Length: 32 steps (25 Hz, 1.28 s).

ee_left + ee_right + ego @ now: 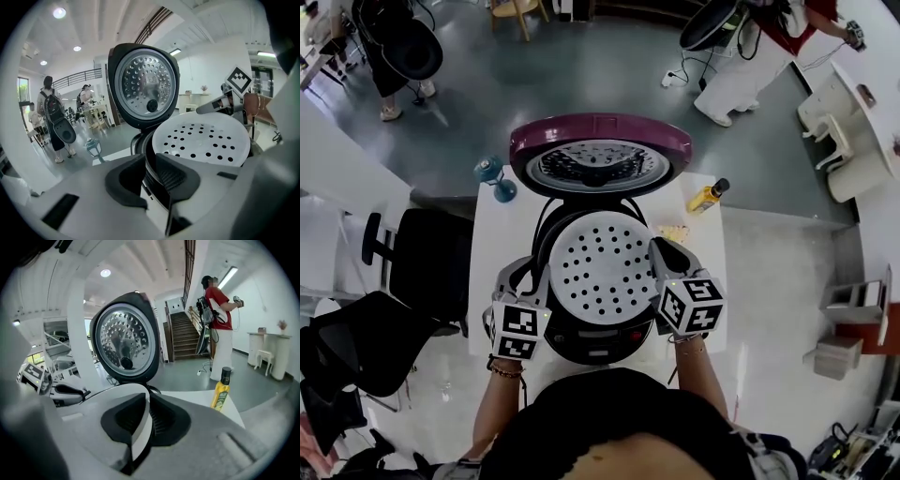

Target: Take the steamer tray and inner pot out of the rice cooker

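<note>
White table carries the open rice cooker, with a busy room behind it. In the left gripper view the fingers of the left gripper are clamped on the thin white rim of the steamer tray. The right gripper pinches the opposite rim the same way.

In the head view the grips sit at about 9 and 3 o'clock on the perforated tray. It is level over the cooker's mouth, and the raised lid stands at 12 o'clock.

The step in hand looks like lifting the tray out. The next move calls for an even, straight rise with both hands, then a set-down on bare table clear of the yellow bottle at 2 o'clock. The inner pot, hidden beneath the tray, is still to come.
</note>
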Tool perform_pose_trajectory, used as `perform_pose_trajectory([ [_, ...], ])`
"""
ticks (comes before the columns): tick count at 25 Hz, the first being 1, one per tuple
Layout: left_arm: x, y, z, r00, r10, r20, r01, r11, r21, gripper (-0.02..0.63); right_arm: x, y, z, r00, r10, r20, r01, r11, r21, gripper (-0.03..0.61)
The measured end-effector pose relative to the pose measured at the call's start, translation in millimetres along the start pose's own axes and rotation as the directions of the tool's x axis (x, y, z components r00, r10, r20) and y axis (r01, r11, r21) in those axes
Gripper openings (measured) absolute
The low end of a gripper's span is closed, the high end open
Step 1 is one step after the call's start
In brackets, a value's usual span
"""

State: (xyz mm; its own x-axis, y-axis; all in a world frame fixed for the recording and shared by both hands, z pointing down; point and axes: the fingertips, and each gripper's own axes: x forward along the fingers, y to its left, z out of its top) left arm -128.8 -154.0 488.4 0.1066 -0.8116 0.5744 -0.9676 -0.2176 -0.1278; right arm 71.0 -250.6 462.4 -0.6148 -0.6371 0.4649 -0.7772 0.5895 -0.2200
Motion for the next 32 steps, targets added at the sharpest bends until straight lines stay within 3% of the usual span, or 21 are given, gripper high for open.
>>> perform_pose_trajectory([
  [4,-4,0,0,1.0,0.003,0.013,-0.003,1.0,-0.009,0.066,-10,-7,2,0.998,0.039,0.053,-0.047,0.987,0.153,0.031],
  [8,-7,-1,-2,1.0,0.004,0.022,-0.003,1.0,-0.025,0.066,-16,-12,2,0.989,0.091,0.114,-0.125,0.935,0.333,0.026],
  [12,-8,-7,-2,1.0,-0.005,0.025,0.006,1.0,-0.029,0.066,-24,-16,2,0.986,0.088,0.142,-0.134,0.923,0.359,0.026],
  [16,-9,-11,-1,1.0,-0.005,0.027,0.006,1.0,-0.026,0.066,-33,-25,3,0.978,0.103,0.184,-0.176,0.879,0.443,0.025],
  [21,-7,-12,-1,1.0,-0.008,0.028,0.008,1.0,-0.026,0.066,-45,-41,2,0.975,0.078,0.21,-0.174,0.854,0.49,0.025],
  [25,-5,-16,0,1.0,-0.013,0.029,0.014,1.0,-0.019,0.066,-54,-54,-3,0.971,0.066,0.231,-0.186,0.815,0.549,0.025],
  [30,-4,-18,4,0.999,-0.019,0.033,0.019,1.0,-0.009,0.066,-71,-78,-6,0.981,0.0,0.194,-0.108,0.831,0.545,0.023],
  [31,-4,-18,4,0.999,-0.019,0.031,0.019,1.0,-0.008,0.066,-72,-77,-5,0.978,0.01,0.21,-0.13,0.814,0.566,0.023],
  [32,-3,-18,3,0.999,-0.019,0.029,0.019,1.0,-0.008,0.066,-72,-71,-2,0.967,0.041,0.252,-0.19,0.773,0.605,0.023],
])
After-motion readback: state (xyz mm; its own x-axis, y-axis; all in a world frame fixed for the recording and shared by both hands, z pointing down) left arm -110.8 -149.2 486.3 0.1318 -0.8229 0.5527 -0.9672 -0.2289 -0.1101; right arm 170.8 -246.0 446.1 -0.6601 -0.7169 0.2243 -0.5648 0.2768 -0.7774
